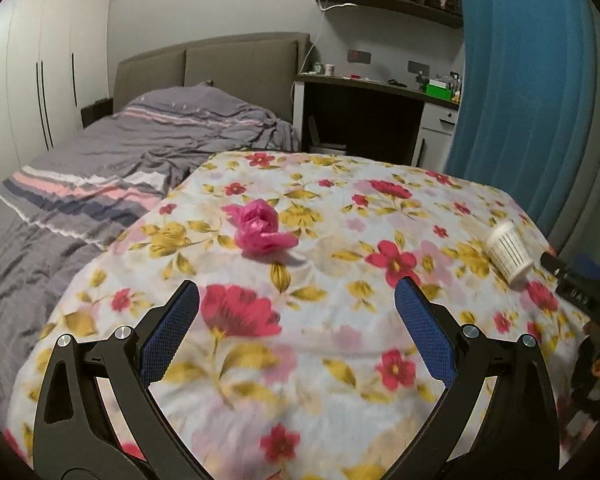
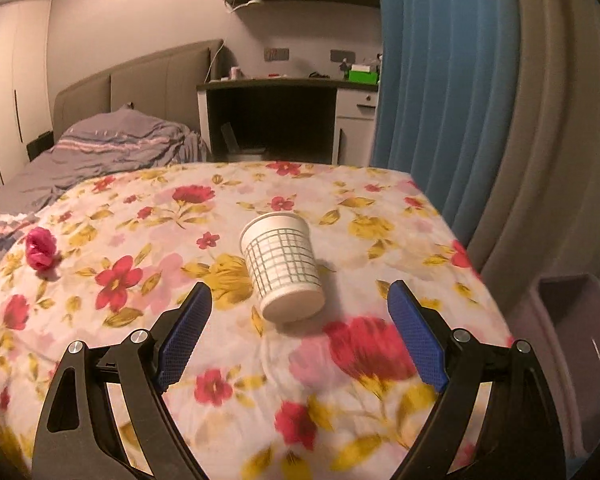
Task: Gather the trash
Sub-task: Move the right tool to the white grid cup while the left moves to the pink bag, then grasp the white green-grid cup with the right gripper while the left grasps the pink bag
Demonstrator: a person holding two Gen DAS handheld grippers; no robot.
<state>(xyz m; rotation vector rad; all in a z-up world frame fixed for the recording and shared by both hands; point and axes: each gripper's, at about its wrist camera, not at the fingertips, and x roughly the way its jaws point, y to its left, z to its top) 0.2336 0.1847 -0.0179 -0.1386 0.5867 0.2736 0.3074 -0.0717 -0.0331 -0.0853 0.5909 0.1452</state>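
Soft indoor light is filling both views, cooler in the left wrist view and warmer, yellower in the right. Fisheye bending is curving the curtain [image 2: 440,100] and wardrobe [image 1: 32,80] toward dark, vignetted corners. Motion blur is smearing the near cloth [image 2: 360,352] in the right view and softening the flowers near the bottom of the left one. The cup [image 2: 282,268] and pink bag [image 1: 260,228] are casting only faint, short shadows. No glare is showing; far shelves are looking soft.
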